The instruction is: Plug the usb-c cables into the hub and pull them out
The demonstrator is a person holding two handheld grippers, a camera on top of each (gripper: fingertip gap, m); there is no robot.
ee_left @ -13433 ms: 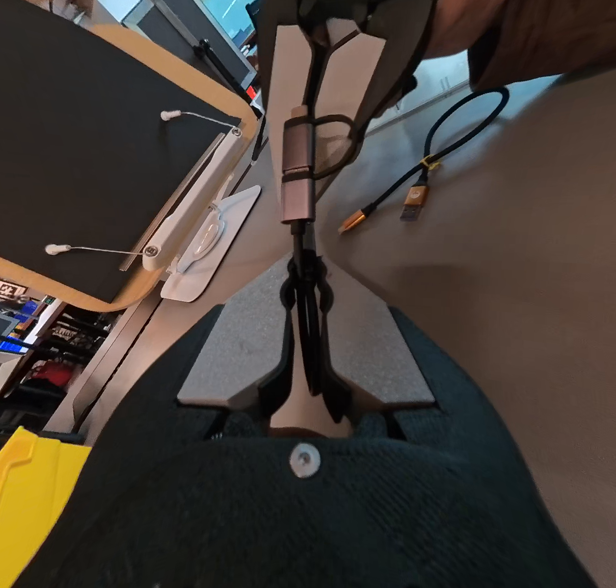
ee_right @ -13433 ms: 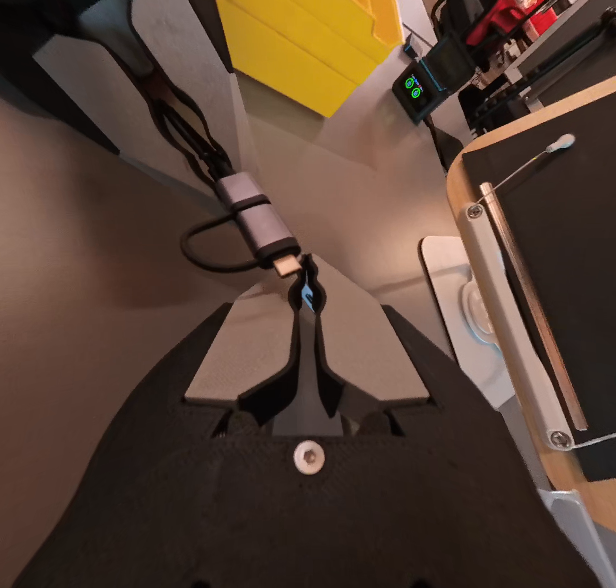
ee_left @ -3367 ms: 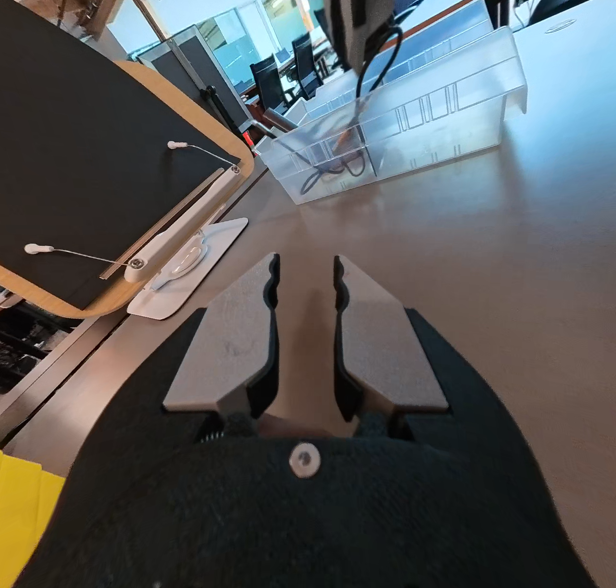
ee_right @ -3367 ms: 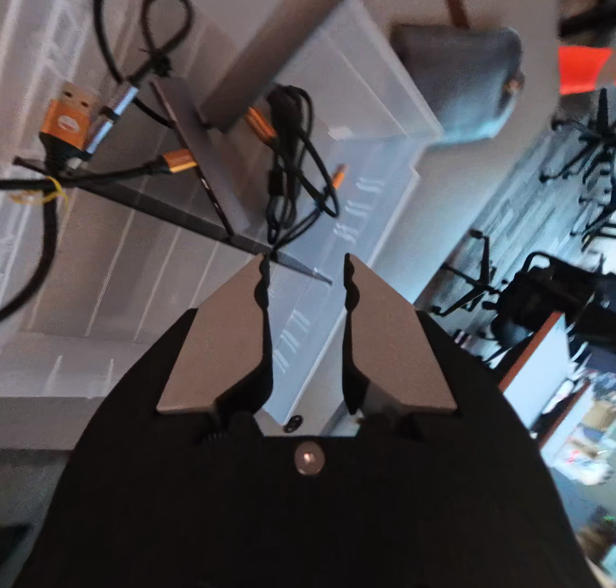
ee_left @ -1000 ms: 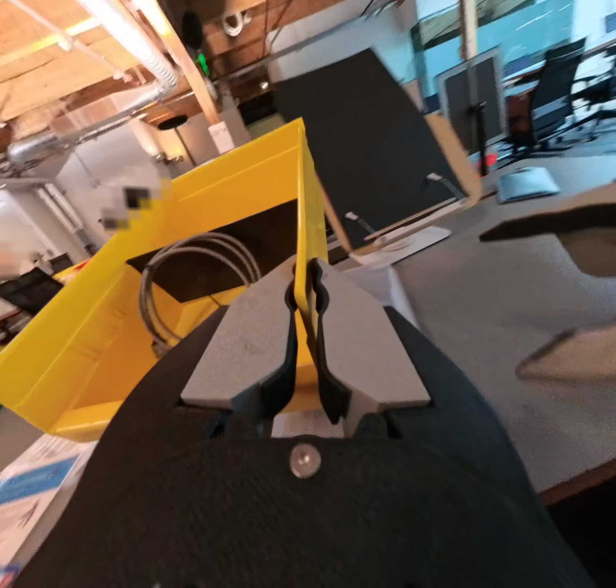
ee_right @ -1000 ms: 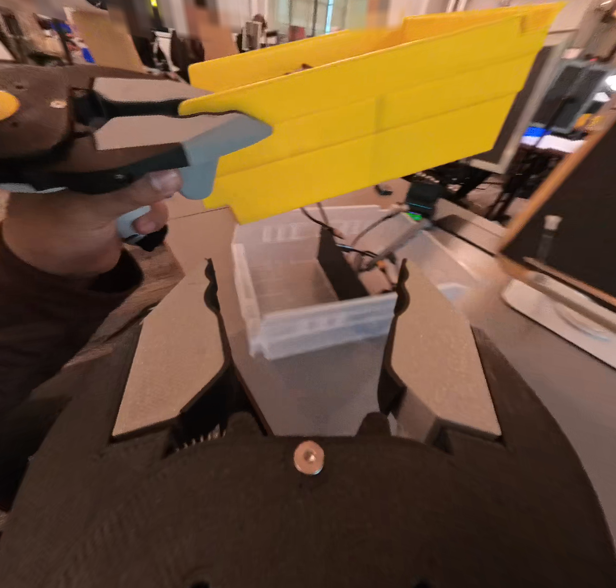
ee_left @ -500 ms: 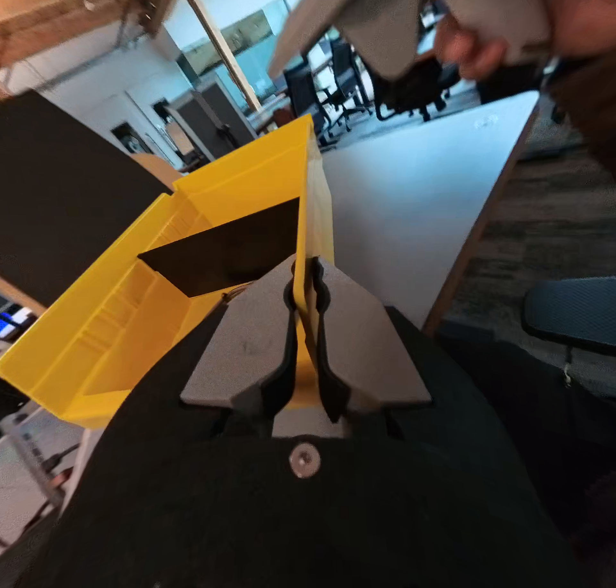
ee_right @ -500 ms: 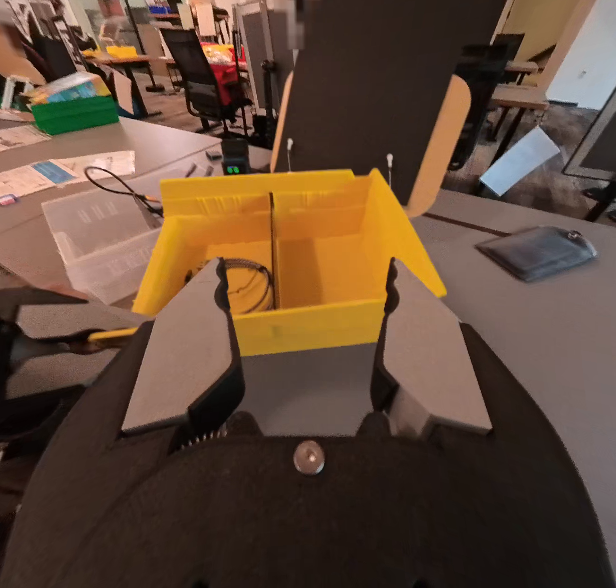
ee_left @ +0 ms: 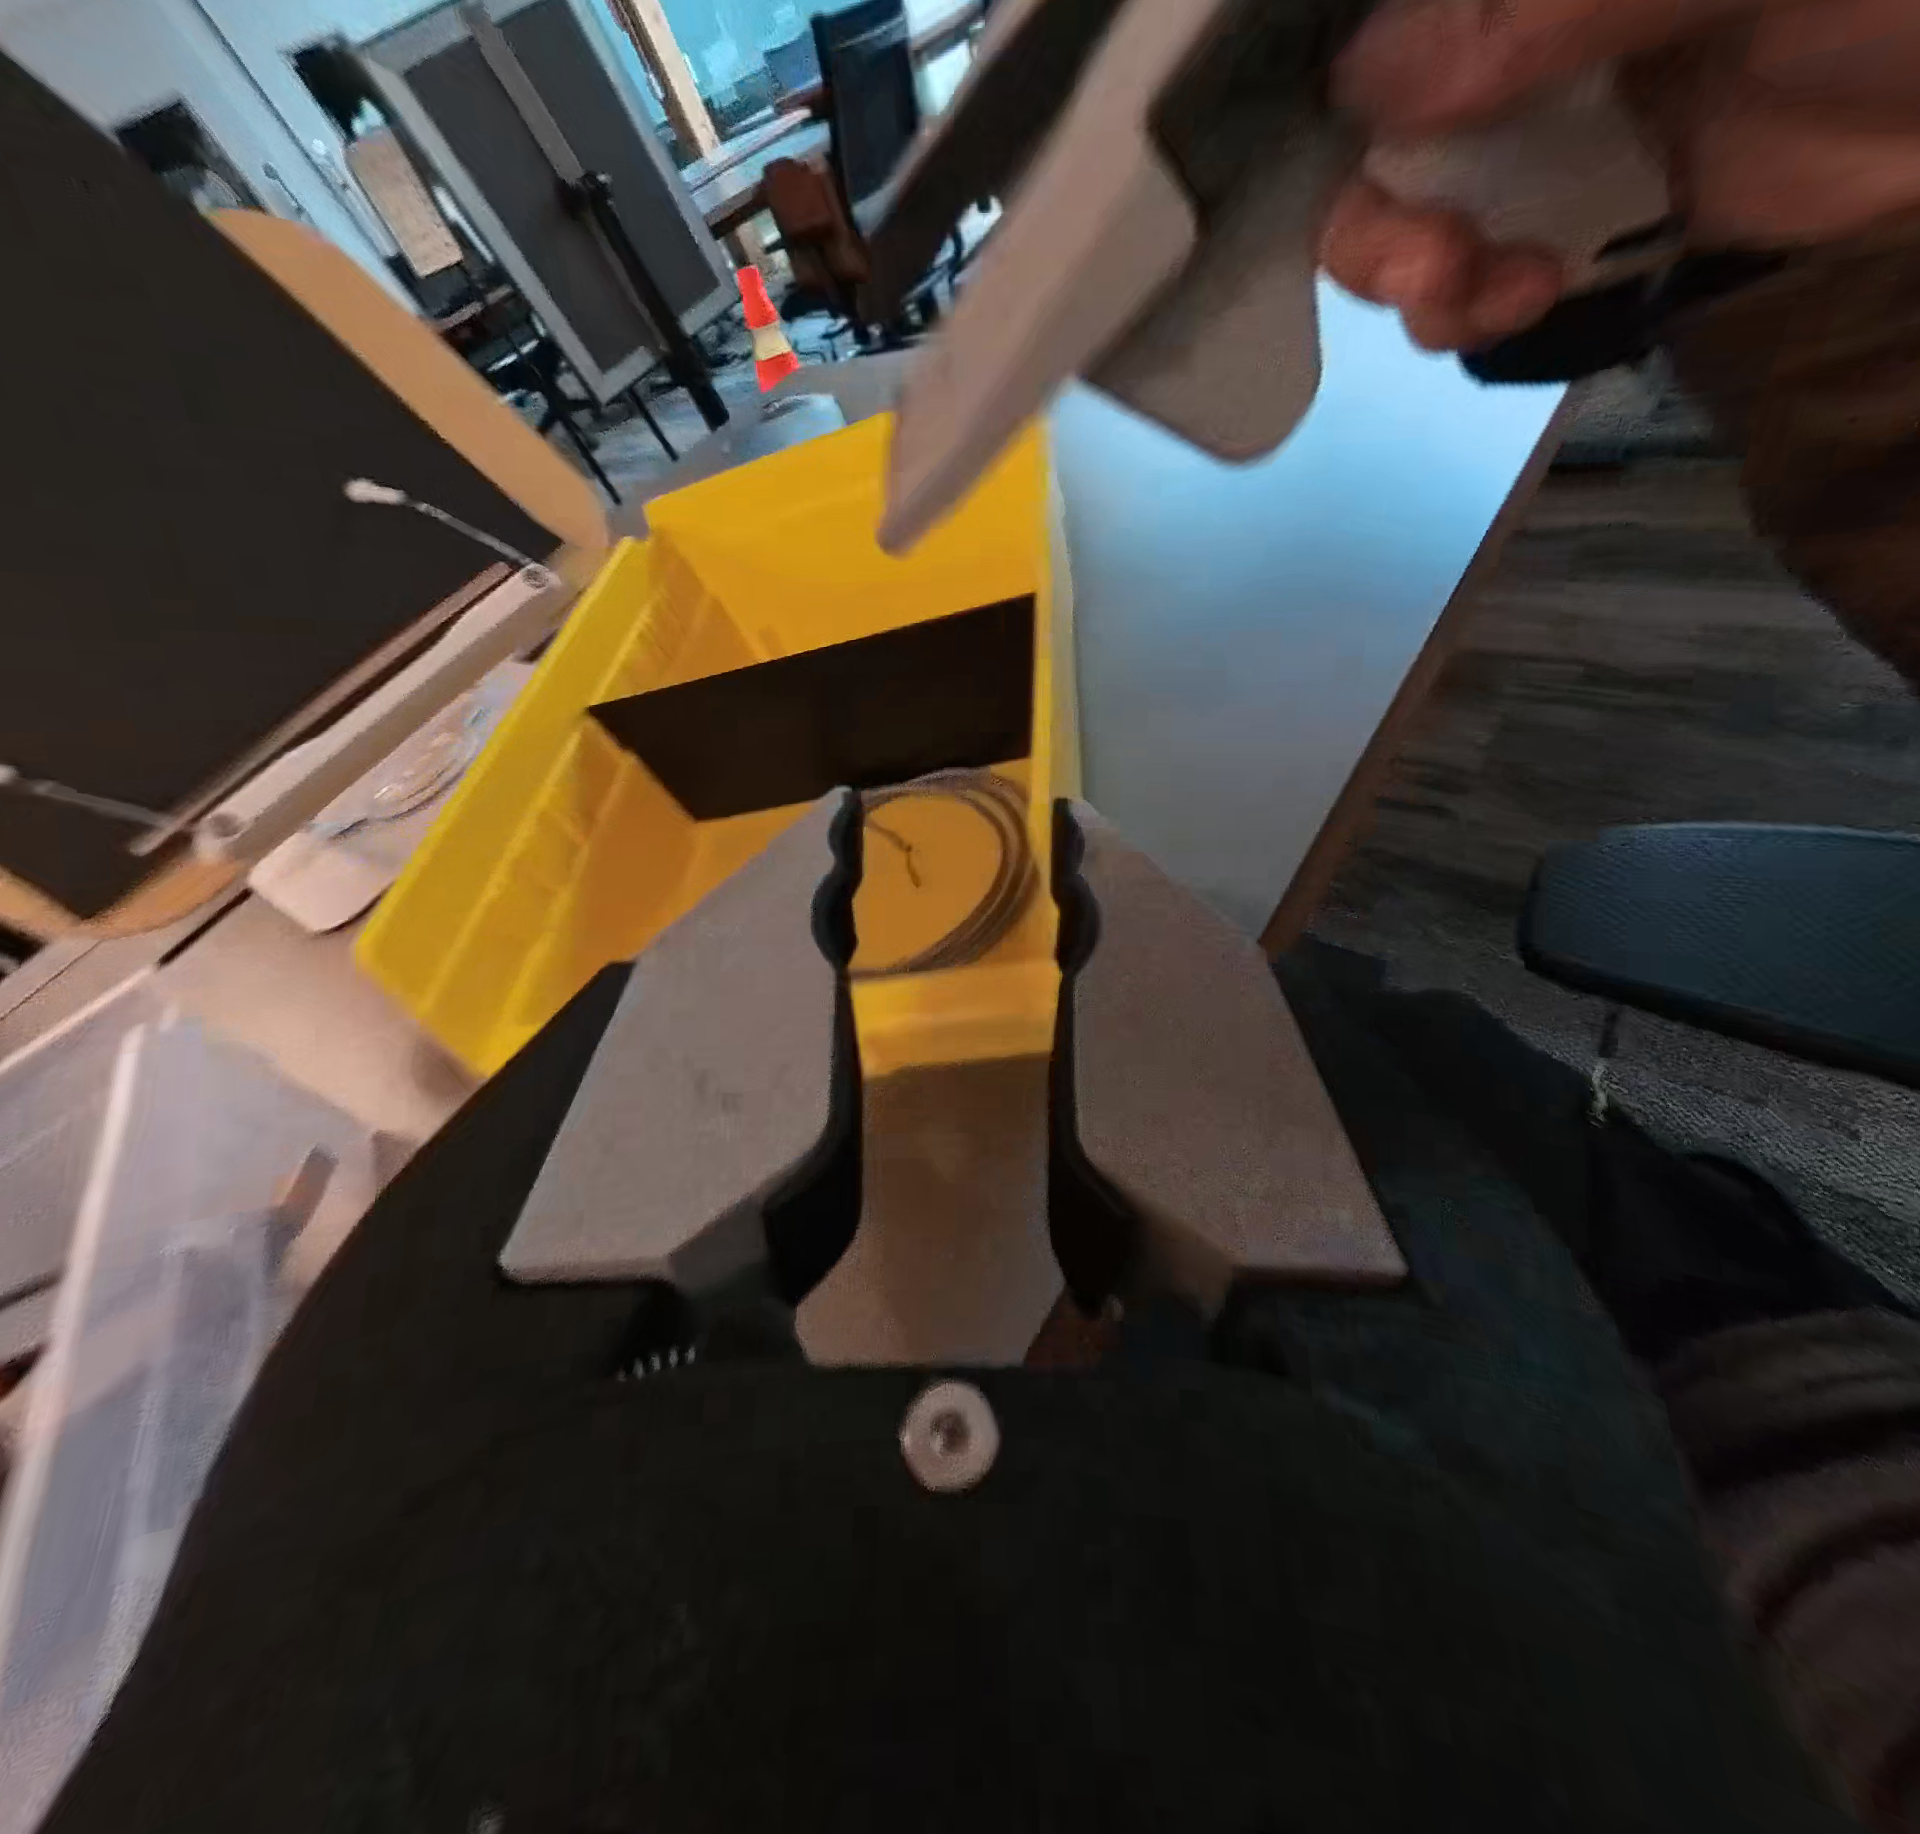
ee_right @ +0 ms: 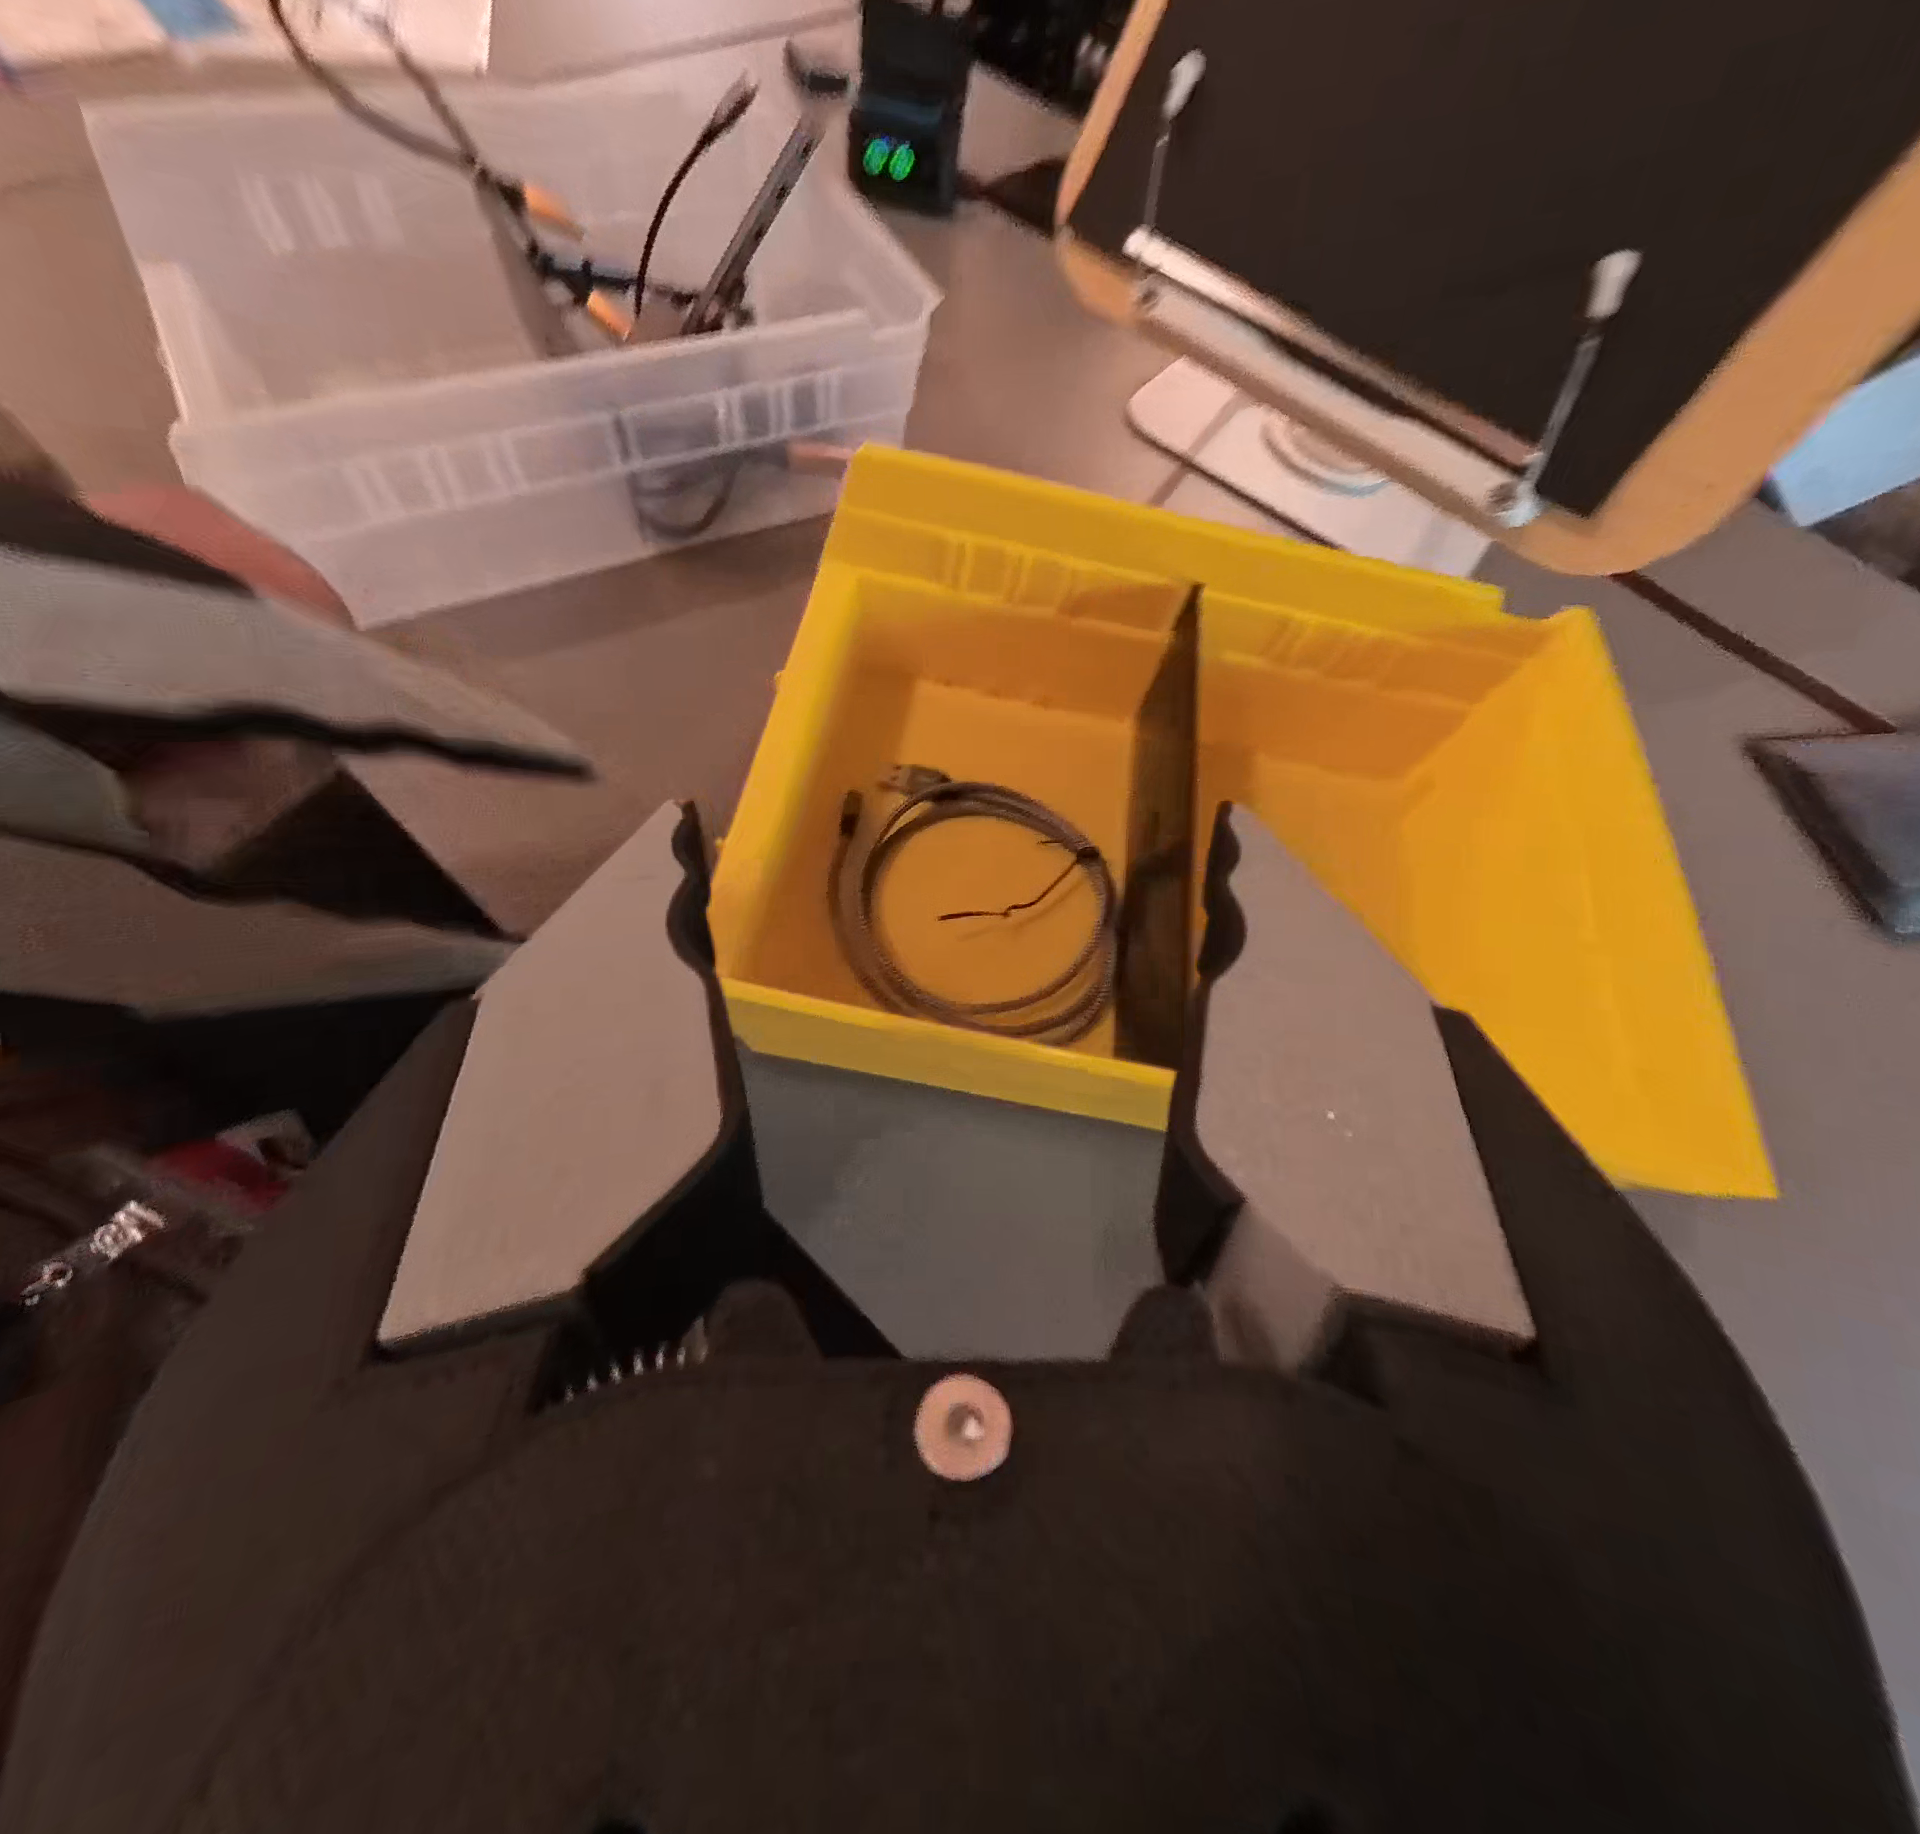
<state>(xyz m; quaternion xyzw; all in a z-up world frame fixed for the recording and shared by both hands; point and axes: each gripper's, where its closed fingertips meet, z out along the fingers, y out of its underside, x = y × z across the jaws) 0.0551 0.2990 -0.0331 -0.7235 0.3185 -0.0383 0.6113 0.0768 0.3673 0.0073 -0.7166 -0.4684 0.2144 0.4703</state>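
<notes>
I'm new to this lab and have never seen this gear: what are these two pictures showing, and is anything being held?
There is no robot: a person holds a hand-operated gripper in each hand, and each carries a camera looking forward along its two grey fingers. One picture comes from the left gripper, the other from the right gripper. Both have their jaws open and hold nothing.

Each looks at a yellow bin standing on a grey table. A black divider splits the bin, and a coiled grey cable lies in one compartment. Behind it sits a clear plastic bin with more cables. In the left picture the right gripper shows above, blurred, in the person's hand.
</notes>
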